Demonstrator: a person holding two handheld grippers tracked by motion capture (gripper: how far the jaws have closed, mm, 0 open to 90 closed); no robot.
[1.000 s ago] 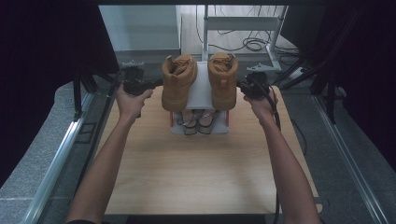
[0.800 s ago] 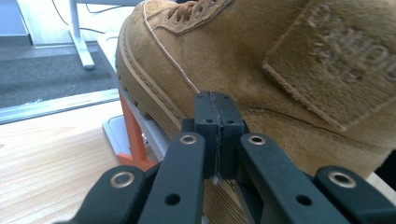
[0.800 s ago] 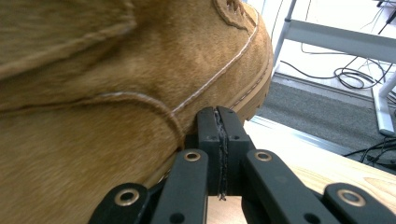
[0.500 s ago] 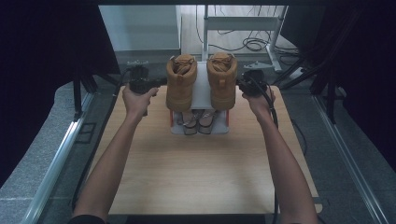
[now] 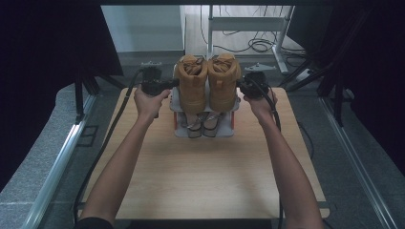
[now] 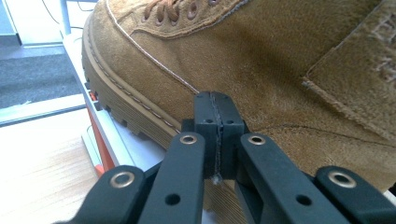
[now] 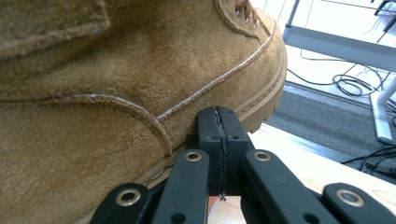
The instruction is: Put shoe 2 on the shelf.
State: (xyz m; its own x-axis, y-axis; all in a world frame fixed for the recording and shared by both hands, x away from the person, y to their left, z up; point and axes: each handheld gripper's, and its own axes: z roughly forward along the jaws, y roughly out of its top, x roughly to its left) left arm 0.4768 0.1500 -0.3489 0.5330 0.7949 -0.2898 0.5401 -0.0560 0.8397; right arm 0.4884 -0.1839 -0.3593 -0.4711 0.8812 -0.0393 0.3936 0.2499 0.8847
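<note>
Dark curtains and a floor strewn with cables are seen beyond a wooden table (image 5: 200, 176), at whose far edge, midway between its two far corners, a small grey shoe rack (image 5: 177, 101) is set. On the rack's top shelf two tan suede boots are stood side by side, touching, with their toes toward the far edge: the left boot (image 5: 192, 86) and the right boot (image 5: 223, 85). On the shelf beneath, a pair of sandals (image 5: 203, 125) is kept. The left gripper (image 5: 168, 84) is held at the outer side of the left boot, and the right gripper (image 5: 241, 86) at the outer side of the right boot, so that the pair is flanked from both sides. In the left gripper view, the jaws are pressed together with nothing between them, their tip laid against the suede just above the ribbed sole. In the right gripper view, the jaws are likewise closed on nothing, their tip set against the right boot at the seam above its sole.
</note>
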